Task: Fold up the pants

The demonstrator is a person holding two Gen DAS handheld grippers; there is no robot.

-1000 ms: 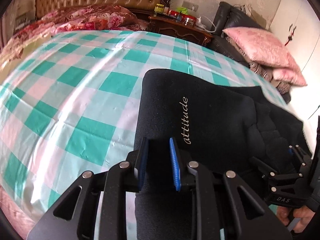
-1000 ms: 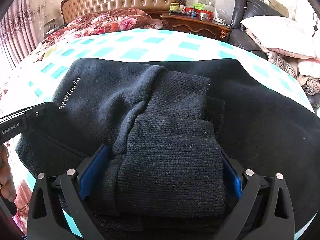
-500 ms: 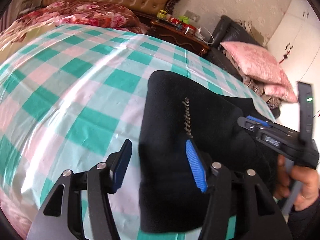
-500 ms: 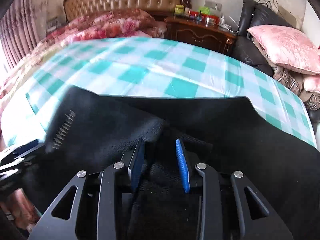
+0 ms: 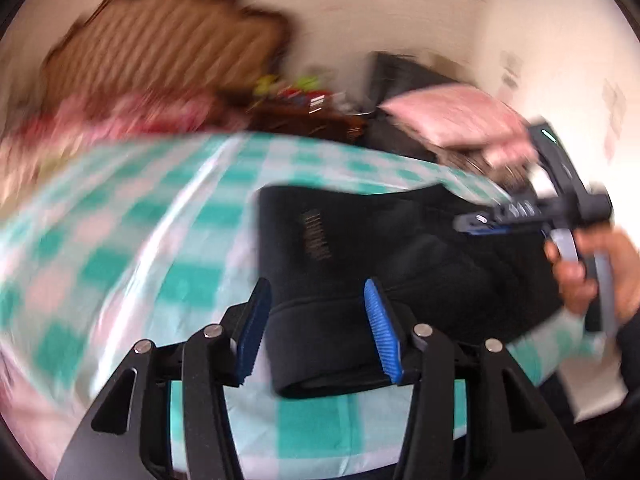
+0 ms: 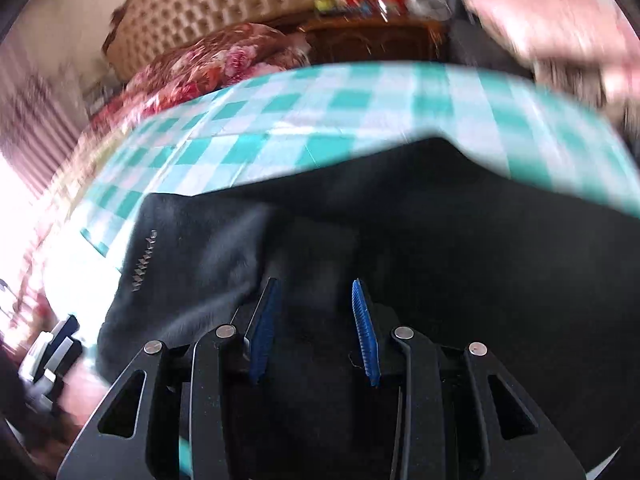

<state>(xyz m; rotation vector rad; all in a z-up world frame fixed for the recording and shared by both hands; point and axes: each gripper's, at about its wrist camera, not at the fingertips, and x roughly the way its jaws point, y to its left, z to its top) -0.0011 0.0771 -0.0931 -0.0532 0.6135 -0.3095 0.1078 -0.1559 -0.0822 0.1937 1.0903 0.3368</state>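
The black pants (image 5: 360,248) lie folded in a thick bundle on the green-checked bed sheet (image 5: 168,240); pale lettering shows on the top layer. My left gripper (image 5: 316,332) is open and empty, lifted back from the bundle's near left edge. My right gripper (image 6: 316,328) is open and empty above the pants (image 6: 400,240). It also shows in the left wrist view (image 5: 500,220) at the right, held in a hand. Both views are motion-blurred.
A tufted headboard (image 6: 208,8) and a red floral quilt (image 6: 208,64) lie at the far side of the bed. A dark nightstand (image 6: 372,36) with small jars stands beyond. Pink pillows (image 5: 452,120) sit on a dark sofa at the right.
Both grippers have let go of the pants and pulled back and up. The left jaws opened wide; the right jaws, shut half a second ago, are apart. The folded bundle stays on the sheet.
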